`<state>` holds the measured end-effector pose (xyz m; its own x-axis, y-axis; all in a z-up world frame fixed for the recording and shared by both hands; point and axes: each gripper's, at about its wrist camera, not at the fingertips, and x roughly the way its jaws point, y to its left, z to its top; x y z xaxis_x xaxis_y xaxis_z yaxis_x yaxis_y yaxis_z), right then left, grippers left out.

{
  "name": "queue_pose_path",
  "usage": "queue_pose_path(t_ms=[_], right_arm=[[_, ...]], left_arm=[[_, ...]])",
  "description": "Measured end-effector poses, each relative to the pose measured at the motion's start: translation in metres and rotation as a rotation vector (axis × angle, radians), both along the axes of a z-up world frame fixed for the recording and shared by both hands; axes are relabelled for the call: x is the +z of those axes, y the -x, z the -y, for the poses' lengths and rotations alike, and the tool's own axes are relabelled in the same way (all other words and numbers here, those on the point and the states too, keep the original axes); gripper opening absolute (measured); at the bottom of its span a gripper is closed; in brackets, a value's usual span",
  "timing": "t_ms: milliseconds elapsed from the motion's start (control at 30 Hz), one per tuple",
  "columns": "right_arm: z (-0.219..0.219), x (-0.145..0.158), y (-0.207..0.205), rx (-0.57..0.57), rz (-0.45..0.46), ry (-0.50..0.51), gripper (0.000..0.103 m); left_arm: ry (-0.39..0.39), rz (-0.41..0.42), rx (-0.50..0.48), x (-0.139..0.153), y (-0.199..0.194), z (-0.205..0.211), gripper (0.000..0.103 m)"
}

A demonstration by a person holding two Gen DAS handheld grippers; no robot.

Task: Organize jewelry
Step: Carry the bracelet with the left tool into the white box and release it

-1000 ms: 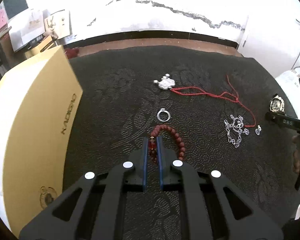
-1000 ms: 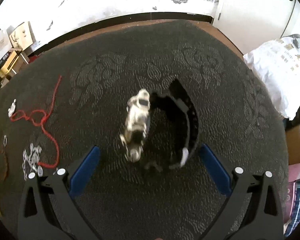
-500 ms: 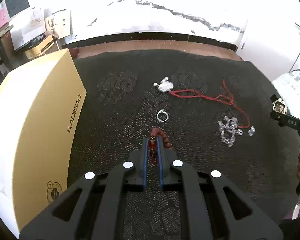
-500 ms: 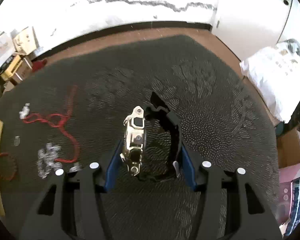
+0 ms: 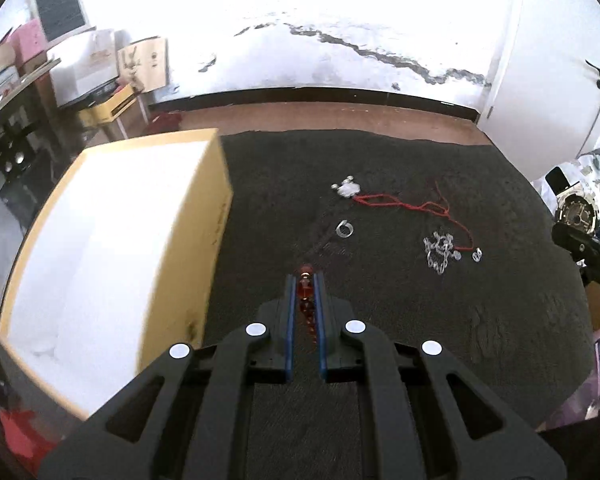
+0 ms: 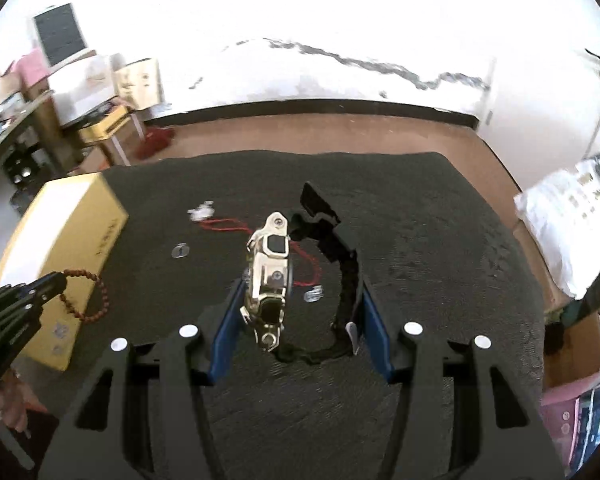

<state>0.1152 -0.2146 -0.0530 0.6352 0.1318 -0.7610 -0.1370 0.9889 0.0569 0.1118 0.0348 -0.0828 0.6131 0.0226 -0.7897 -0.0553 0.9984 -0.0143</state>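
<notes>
left claw point(image 5: 304, 283) is pinched tight on the red bead bracelet point(image 6: 87, 295), which dangles off its tip in the air right next to the yellow box point(image 5: 112, 248). right claw point(image 6: 300, 308) is clamped on the watch point(image 6: 269, 276), case against one pad, black strap against the other. ahead of the left claw on the dark cloth point(image 5: 420, 320): a ring point(image 5: 344, 228), a silver pendant on red cord point(image 5: 349, 188), a silver chain point(image 5: 439, 249).

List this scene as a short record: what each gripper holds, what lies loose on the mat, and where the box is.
left gripper: shut on bead bracelet, lifted off the mat
right gripper: shut on watch, strap across the jaws
mat: ring, silver chain, red cord with silver pendant
box: yellow, at the mat's left edge
</notes>
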Motion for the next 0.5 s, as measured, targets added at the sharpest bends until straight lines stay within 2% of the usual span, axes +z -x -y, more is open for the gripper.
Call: queue_pose_path(t_ms=[300,500], right_arm=[[-0.068,0.021,0.049,0.120,-0.009,0.011,0.054],[-0.132,0.048,0.075,0.204,0.013,0.038,0.054]], left_arm=[[-0.024,0.038,0.054,0.052,0.046,-0.046,0.008],[-0.011,0.038,0.094,0.071,0.065,-0.085,0.008]])
